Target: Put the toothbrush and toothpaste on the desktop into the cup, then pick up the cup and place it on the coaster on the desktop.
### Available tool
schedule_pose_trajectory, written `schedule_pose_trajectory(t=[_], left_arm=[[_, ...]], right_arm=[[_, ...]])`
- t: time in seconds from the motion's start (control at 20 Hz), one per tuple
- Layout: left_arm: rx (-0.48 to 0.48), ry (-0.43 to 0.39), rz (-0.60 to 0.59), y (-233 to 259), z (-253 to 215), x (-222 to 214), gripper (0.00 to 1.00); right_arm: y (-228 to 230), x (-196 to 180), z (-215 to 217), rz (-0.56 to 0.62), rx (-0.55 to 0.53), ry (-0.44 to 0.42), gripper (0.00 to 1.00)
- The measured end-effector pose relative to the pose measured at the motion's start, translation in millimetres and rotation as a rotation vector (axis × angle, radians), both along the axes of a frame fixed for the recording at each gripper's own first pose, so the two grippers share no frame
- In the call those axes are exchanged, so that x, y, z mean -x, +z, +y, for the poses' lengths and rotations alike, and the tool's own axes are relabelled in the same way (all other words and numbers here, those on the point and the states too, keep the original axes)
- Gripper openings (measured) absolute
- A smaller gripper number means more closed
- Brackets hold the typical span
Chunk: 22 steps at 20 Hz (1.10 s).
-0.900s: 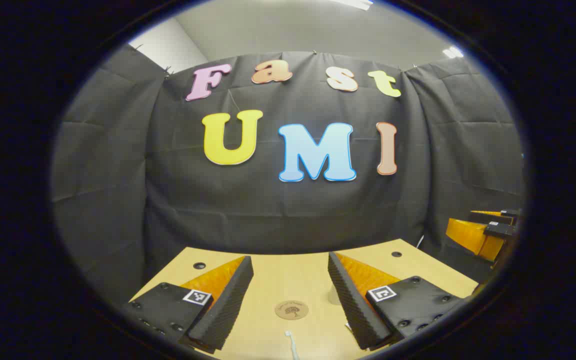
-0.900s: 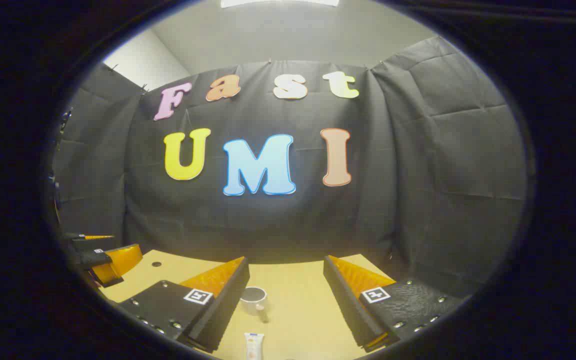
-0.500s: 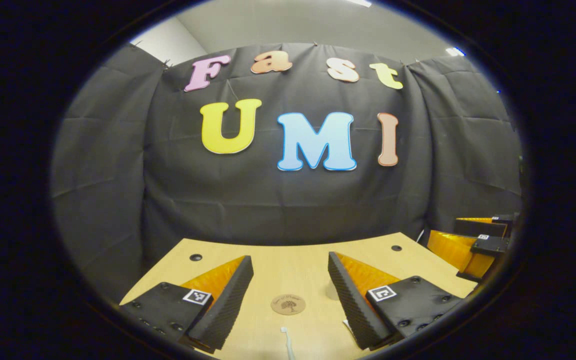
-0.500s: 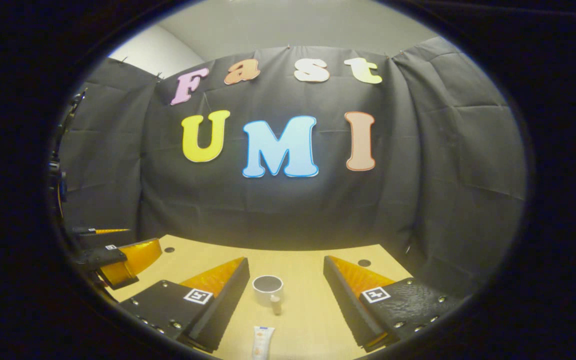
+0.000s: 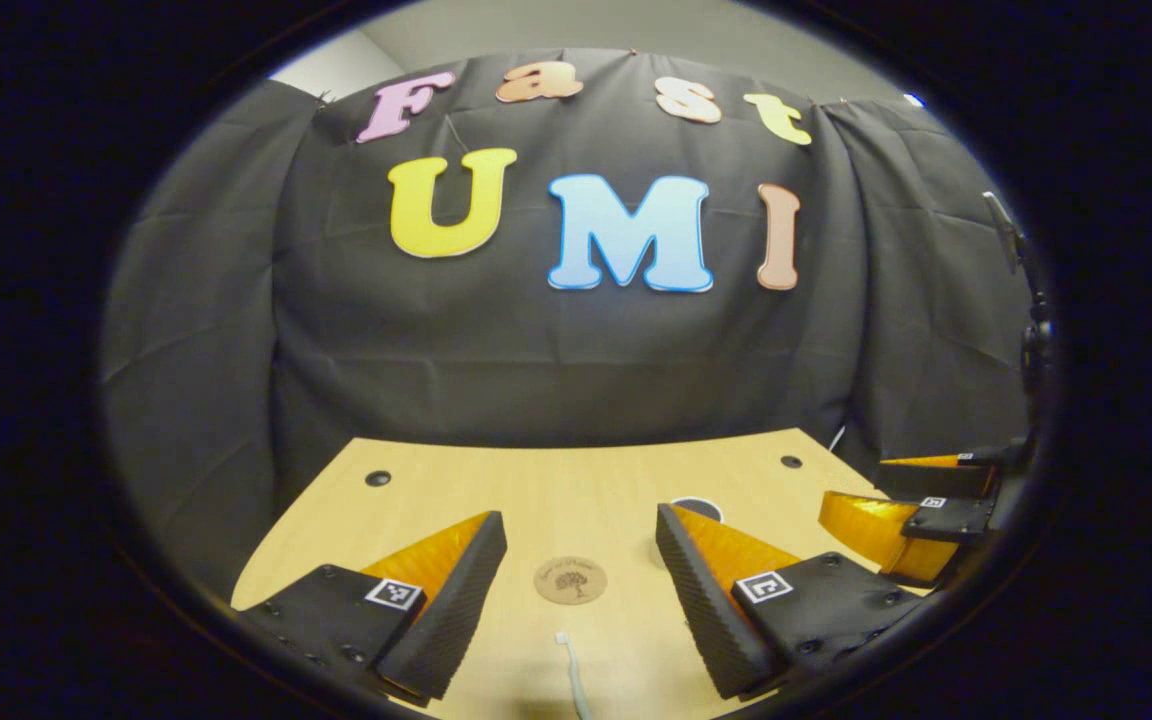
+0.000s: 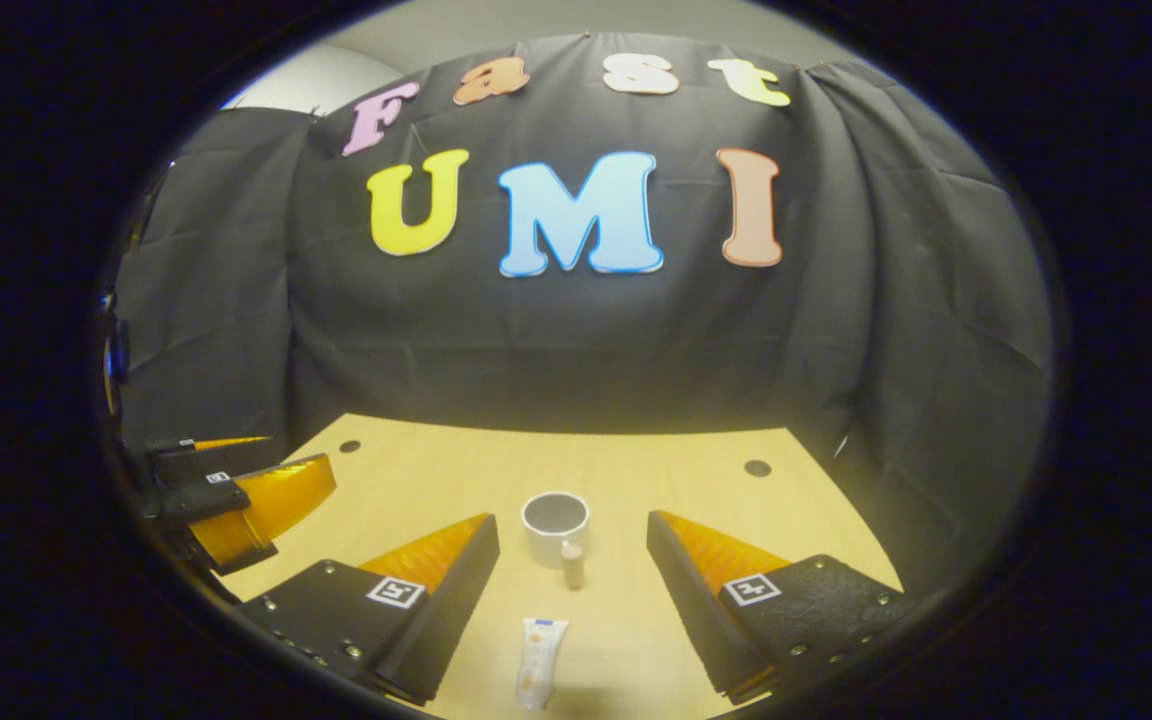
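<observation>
A pale wooden desktop (image 6: 656, 470) runs back to the booth's black cloth wall (image 6: 576, 340), with small dark holes near its far corners. In the right gripper view the right gripper (image 6: 573, 575) hangs above the near part of the desktop with its fingers spread wide and nothing between them; the left gripper (image 6: 236, 490) shows at the far left edge, also spread and empty. In the left gripper view the left gripper (image 5: 581, 590) hangs over the near edge with its fingers apart, and the right gripper (image 5: 921, 505) sits off to the right. The white cup (image 6: 555, 527) stands upright mid-desktop, its handle toward the camera. The toothpaste (image 6: 539, 661) lies flat nearer than the cup, apart from it. The round brown coaster (image 5: 571, 580) lies bare, and the toothbrush (image 5: 570, 672) lies just nearer than it.
</observation>
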<state>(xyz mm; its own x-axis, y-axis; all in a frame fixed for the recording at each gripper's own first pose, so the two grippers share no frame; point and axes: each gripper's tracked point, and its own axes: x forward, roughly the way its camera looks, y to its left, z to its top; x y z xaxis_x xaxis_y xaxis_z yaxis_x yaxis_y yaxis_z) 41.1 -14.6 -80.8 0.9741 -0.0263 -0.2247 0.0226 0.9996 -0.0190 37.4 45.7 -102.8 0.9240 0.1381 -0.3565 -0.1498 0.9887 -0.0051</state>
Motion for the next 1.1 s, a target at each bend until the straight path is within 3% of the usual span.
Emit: schedule_pose_trajectory(t=[0.4, 0.7, 1.1], left_arm=[[0.022, 0.018, 0.374, -126.6, 5.8, -4.4, 0.98], [0.065, 0.057, 0.661, -214.9, 15.6, 16.1, 0.99], [0.045, 0.092, 0.919, -270.0, 32.1, 40.8, 1.00]], right_arm=[[-93.3, 6.5, 4.4, 0.387, -0.006, -0.013, 0.93], [-136.8, 10.8, 10.1, 0.570, -0.003, -0.015, 0.95], [-199.0, 28.1, 17.1, 0.840, 0.038, 0.001, 0.96]])
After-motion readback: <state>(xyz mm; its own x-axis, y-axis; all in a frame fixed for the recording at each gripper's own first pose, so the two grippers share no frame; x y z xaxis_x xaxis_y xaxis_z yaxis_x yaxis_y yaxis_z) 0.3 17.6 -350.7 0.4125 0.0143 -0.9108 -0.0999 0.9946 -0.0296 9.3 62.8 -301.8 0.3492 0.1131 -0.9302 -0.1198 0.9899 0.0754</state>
